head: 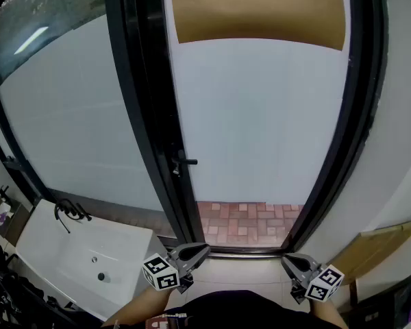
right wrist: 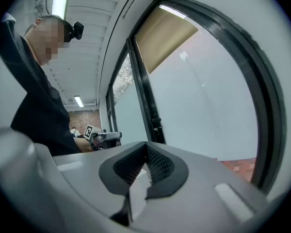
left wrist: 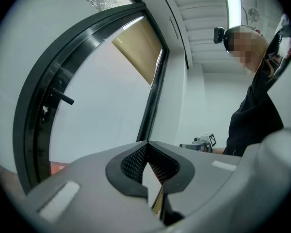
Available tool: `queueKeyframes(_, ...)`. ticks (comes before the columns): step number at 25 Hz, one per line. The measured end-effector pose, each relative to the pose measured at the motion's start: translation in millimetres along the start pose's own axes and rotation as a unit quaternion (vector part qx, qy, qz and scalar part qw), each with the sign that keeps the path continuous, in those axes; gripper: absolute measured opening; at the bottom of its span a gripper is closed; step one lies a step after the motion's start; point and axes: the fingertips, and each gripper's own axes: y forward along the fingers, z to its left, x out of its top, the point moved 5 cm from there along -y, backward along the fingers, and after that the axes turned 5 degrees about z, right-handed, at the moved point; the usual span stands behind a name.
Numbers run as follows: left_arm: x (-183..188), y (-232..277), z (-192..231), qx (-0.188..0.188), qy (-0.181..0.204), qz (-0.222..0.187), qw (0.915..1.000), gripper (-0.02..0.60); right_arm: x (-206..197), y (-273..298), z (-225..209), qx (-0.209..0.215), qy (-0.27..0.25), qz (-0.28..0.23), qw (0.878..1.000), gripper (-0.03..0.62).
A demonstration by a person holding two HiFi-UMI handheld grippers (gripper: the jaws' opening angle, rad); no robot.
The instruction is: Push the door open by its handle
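closed and empty, the grey left gripper (head: 200,250) and right gripper (head: 288,259) hang level, likely readying to reach the frosted glass door's (head: 260,136) black lever handle (head: 185,162).

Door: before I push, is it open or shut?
Shut: the door fills its dark frame with no gap beside the handle.

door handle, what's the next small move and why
Probably reach the left gripper forward and up toward the handle. That gripper sits low by the body, jaws shut on nothing, well short of the door. The handle juts out at the door's left edge, nearer to it than to the right gripper, which is also shut.
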Motion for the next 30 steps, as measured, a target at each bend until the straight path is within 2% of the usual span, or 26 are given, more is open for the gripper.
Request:
queueKeyframes(5,19.2,36.5,-1.4,0.030,0.057,0.019,0.9977,0.000,4.2,-28.3,-28.5,0.007,-0.011,0.002,1.000,0.000)
queueKeyframes(8,27.7,52.7,3.3,0.055,0.098,0.048,0.9925,0.000,2.0,-32.1,-47.0,0.017,-0.014,0.013,1.000,0.000)
queueKeyframes(11,44.1,62.5,18.8,0.067,0.122,0.064,0.9883,0.022,1.4,-22.3,-59.9,0.030,-0.012,0.020,0.999,0.000)
queueKeyframes(13,56.5,64.6,36.1,0.075,0.148,0.077,0.9831,0.061,1.2,-5.8,-65.0,0.038,-0.014,0.024,0.999,0.000)
queueKeyframes(15,67.1,64.1,59.2,0.086,0.191,0.095,0.9732,0.088,1.6,17.3,-68.6,0.045,-0.018,0.030,0.998,0.000)
queueKeyframes(17,76.6,65.8,88.9,0.094,0.251,0.117,0.9563,0.114,4.4,45.1,-73.3,0.042,-0.024,0.039,0.998,0.000)
queueKeyframes(20,93.2,71.8,139.3,0.087,0.338,0.150,0.9250,0.150,15.2,98.0,-75.0,0.026,-0.032,0.049,0.998,0.000)
queueKeyframes(23,117.4,75.9,186.7,0.078,0.396,0.183,0.8963,0.178,31.7,154.7,-68.5,0.021,-0.041,0.051,0.998,0.000)
queueKeyframes(25,132.1,83.4,215.4,0.088,0.424,0.208,0.8771,0.183,44.4,184.0,-70.0,0.012,-0.041,0.048,0.998,0.000)
queueKeyframes(30,153.1,113.6,258.7,0.133,0.499,0.277,0.8101,0.183,59.8,220.9,-83.7,0.012,-0.045,0.060,0.997,0.000)
